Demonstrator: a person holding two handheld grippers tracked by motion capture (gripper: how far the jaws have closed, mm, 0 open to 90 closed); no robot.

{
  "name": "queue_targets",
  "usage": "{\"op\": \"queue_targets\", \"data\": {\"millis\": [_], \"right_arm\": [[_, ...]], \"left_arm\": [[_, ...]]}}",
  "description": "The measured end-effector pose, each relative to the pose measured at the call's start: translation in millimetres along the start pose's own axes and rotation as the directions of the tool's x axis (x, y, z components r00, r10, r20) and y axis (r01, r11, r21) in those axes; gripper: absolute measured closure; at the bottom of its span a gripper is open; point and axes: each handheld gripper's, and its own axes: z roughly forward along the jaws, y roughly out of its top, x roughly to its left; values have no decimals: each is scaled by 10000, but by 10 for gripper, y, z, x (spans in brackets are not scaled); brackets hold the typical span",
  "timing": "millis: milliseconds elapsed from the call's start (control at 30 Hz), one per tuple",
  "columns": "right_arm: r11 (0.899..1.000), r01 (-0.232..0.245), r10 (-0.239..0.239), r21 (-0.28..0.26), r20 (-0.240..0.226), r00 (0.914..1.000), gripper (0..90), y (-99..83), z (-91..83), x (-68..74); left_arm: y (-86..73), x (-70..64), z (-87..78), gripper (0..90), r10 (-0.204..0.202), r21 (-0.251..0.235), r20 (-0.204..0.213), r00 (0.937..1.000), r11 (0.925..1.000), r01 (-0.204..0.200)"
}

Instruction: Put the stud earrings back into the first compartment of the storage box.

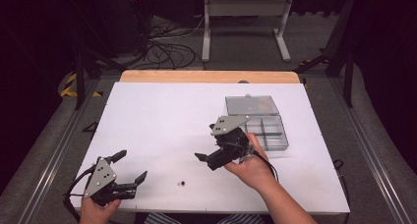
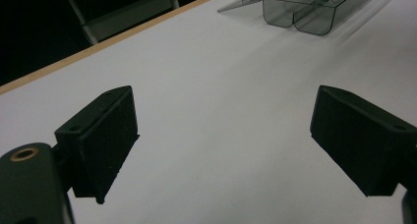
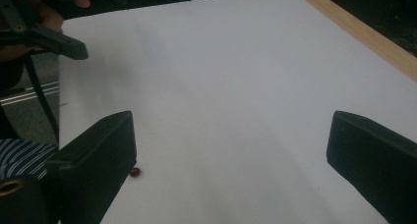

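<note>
Tiny dark bead (image 1: 182,183) lying loose on the white surface (image 1: 157,116), near its front edge. Right tool (image 1: 209,157) wide open, empty; left tool (image 1: 132,170) likewise. Could roll away if nudged; easily missed between wide jaws.

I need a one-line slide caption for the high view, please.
Two open grippers, left and right, above a white table with a small dark bead and clear compartment box.

White desk, black grippers

Desk (image 1: 162,116) white with tan far edge; box (image 1: 260,126) smoky grey at right; bead (image 1: 182,183) dark red; striped cloth (image 3: 19,157) blue-white.
</note>
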Motion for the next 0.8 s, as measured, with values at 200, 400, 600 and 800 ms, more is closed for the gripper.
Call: {"op": "queue_targets", "data": {"millis": [200,400,600,800], "right_arm": [[9987,505,-507,-70,-362,9981,50,-42,74,165],[9988,445,-428,214,-746,9963,66,-91,163,275],[9980,313,-246,551,-1182,9927,91,-159,287,351],[9950,376,-239,924,-1460,9890,144,-222,419,436]], "left_arm": [[1,0,0,113,8,2,-18,10000,10000,-8],[2,-1,1,113,35,0,-29,10000,10000,-35],[1,-2,-1,112,-20,-19,-9,10000,10000,20],[2,-1,1,113,7,-18,-17,10000,10000,-7]]}}
